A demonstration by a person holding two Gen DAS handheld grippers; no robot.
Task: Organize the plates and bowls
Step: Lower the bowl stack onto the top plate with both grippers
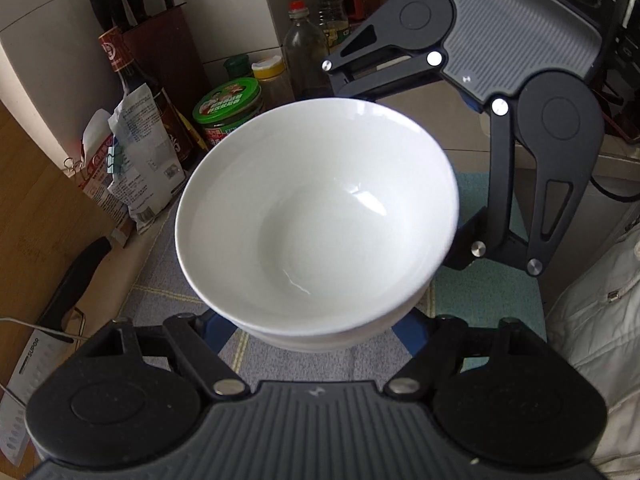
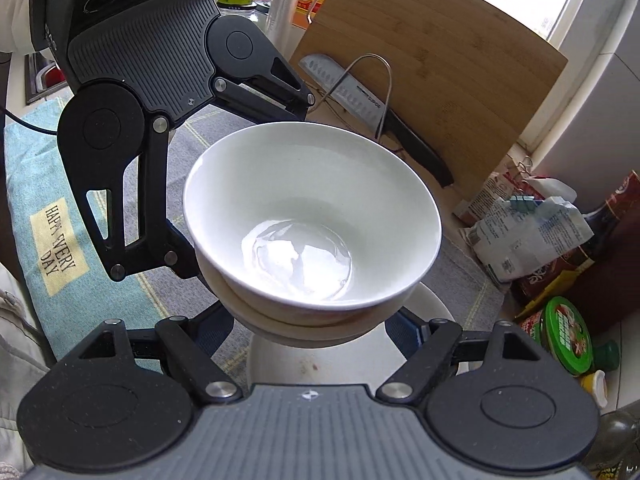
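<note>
A stack of nested white bowls (image 1: pixel 320 216) hangs in the air above the checked mat (image 1: pixel 168 280), carried between both grippers. My left gripper (image 1: pixel 314 332) is shut on the lower bowls of the stack, one blue pad on each side. From the opposite side my right gripper (image 2: pixel 316 328) is shut on the same stack (image 2: pixel 312 208). Its dark fingers (image 1: pixel 468 244) show at the bowl's far right in the left wrist view. The left gripper's fingers (image 2: pixel 180 256) touch the stack's left side in the right wrist view. The top bowl is empty.
Bottles, a green-lidded jar (image 1: pixel 228 108), paper bags (image 1: pixel 136 168) and a knife block (image 1: pixel 160 48) crowd the wall side. A cleaver (image 2: pixel 352 92) lies against a wooden cutting board (image 2: pixel 440 60). A white round object (image 2: pixel 280 364) sits under the stack. A white-sleeved person (image 1: pixel 600 320) is close by.
</note>
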